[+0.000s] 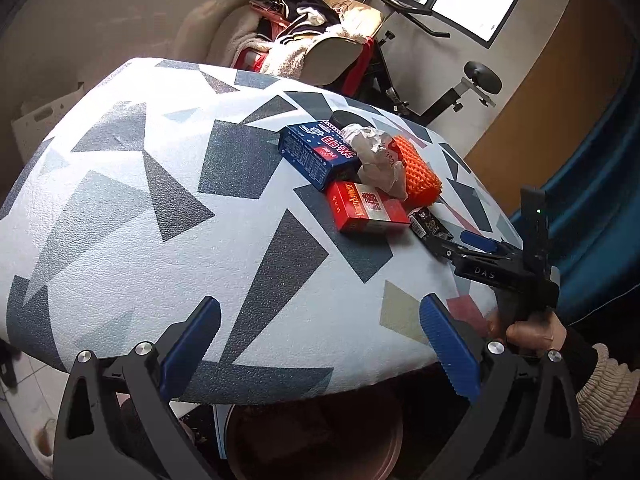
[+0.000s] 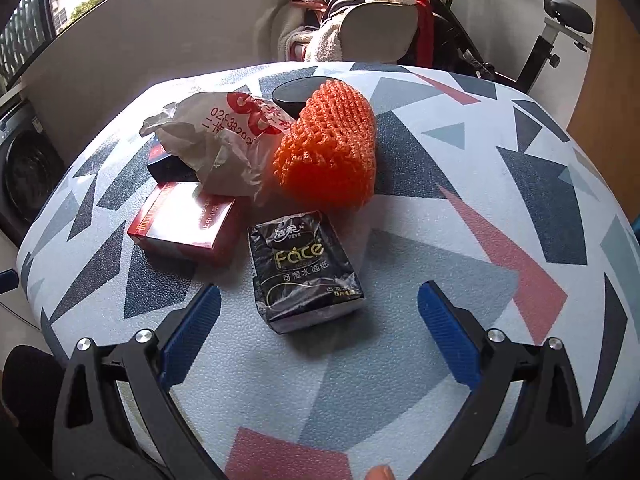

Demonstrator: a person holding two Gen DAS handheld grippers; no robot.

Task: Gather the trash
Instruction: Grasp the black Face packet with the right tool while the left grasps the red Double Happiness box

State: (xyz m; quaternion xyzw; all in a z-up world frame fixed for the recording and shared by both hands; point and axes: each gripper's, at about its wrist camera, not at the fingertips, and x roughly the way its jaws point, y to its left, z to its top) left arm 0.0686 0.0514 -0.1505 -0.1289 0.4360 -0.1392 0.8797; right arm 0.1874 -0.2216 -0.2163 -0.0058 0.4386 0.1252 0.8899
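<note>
A table [image 2: 460, 184] patterned with triangles is shown, bearing a tissue pack [image 2: 304, 270]. Behind it, a chair [image 2: 380, 28] is heaped with clothes. Both grippers [image 1: 320, 344] [image 2: 320, 336] are held spread, empty.

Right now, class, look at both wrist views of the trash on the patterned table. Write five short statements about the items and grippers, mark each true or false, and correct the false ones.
1. The right gripper is open, with the black tissue pack just ahead of it. True.
2. The orange foam net lies apart from every other item. False: it sits against the crumpled paper bag.
3. The red box lies flat on the table. True.
4. The left gripper grips the blue box. False: it is open and holds nothing.
5. The paper bag rests partly on the boxes. True.
</note>
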